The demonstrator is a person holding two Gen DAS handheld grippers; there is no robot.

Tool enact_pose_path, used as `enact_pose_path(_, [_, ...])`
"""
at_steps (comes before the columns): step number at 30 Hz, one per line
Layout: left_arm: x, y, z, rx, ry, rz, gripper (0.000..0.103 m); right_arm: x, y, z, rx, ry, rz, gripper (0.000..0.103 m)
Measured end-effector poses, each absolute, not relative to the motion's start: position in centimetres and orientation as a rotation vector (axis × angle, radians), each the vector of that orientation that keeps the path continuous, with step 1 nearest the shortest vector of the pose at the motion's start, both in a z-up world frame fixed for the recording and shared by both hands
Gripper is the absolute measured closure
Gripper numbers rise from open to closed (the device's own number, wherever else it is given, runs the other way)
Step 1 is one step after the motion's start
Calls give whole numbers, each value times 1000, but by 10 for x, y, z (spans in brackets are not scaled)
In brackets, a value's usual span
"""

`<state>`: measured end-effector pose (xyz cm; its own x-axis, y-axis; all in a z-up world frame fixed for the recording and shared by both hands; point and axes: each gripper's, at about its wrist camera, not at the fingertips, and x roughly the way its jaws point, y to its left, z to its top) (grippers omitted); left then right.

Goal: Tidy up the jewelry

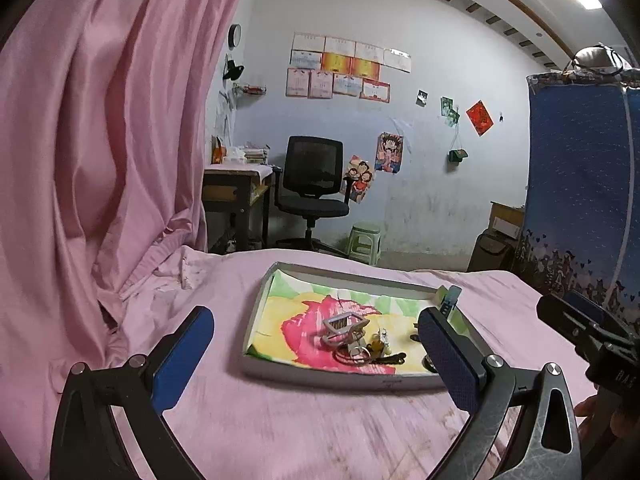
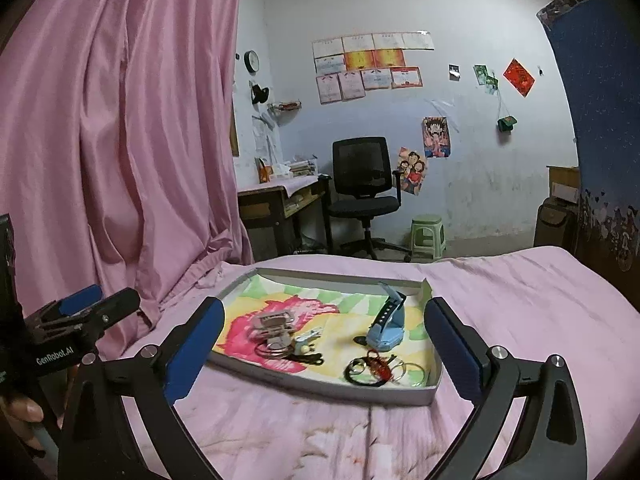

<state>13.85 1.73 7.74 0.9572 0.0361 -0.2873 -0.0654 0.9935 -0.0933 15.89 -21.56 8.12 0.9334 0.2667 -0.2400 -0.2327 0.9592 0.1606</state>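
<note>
A shallow grey tray (image 2: 280, 376) (image 1: 256, 320) lined with a colourful cloth lies on the pink bed. Inside it sit a silver clip-like piece (image 2: 272, 324) (image 1: 344, 326) on rings and cords, a blue watch (image 2: 386, 326), and a red-and-black tangle of rings and bands (image 2: 380, 366). My right gripper (image 2: 324, 344) is open just in front of the tray, nothing between its blue pads. My left gripper (image 1: 316, 356) is open too, in front of the tray's near edge, empty. The watch is mostly hidden behind the left gripper's right finger (image 1: 444, 344).
A pink curtain (image 2: 120, 120) hangs at the left, touching the bed. Beyond the bed stand a desk (image 2: 280, 200), a black office chair (image 2: 364, 188) and a green stool (image 2: 428, 236). A blue patterned wardrobe (image 1: 580, 184) rises at the right. A hand (image 2: 20, 412) holds the left gripper.
</note>
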Motion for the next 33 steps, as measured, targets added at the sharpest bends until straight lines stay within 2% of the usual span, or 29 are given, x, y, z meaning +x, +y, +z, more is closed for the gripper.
enact_pose_path(33, [24, 38, 61, -85, 265, 97, 0, 60, -200, 68, 105, 216, 296, 2])
